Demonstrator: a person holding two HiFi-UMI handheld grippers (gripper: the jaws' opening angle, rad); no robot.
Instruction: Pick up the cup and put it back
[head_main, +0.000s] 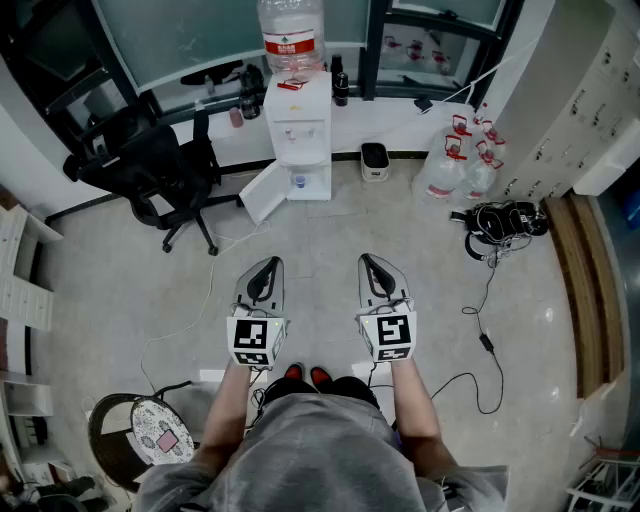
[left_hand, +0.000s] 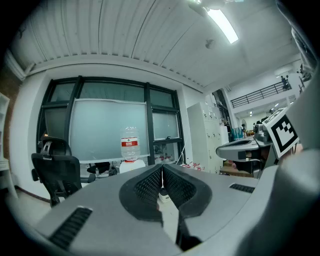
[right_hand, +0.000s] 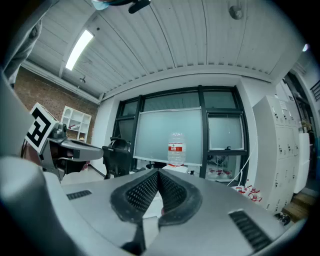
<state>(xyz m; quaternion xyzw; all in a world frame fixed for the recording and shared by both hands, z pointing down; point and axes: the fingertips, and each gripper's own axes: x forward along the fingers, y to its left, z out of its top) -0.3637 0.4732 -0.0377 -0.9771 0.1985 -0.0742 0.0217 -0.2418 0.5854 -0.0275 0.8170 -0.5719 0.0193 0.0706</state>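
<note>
I cannot make out a cup in any view. A white water dispenser (head_main: 298, 130) with a large bottle (head_main: 291, 35) on top stands against the far wall, its lower door swung open. The bottle (left_hand: 129, 147) also shows straight ahead in the left gripper view, and the bottle (right_hand: 176, 149) again in the right gripper view. My left gripper (head_main: 268, 263) and right gripper (head_main: 368, 260) are held side by side over the bare floor, pointing at the dispenser, well short of it. Both are shut with nothing between the pads, as the left gripper (left_hand: 161, 168) and right gripper (right_hand: 158, 172) show.
A black office chair (head_main: 150, 165) stands at the left. Spare water jugs (head_main: 455, 165) sit at the right of the dispenser, with a small bin (head_main: 375, 160) between. A black cable (head_main: 480, 340) runs over the floor at the right. A round stool (head_main: 160, 432) is at my lower left.
</note>
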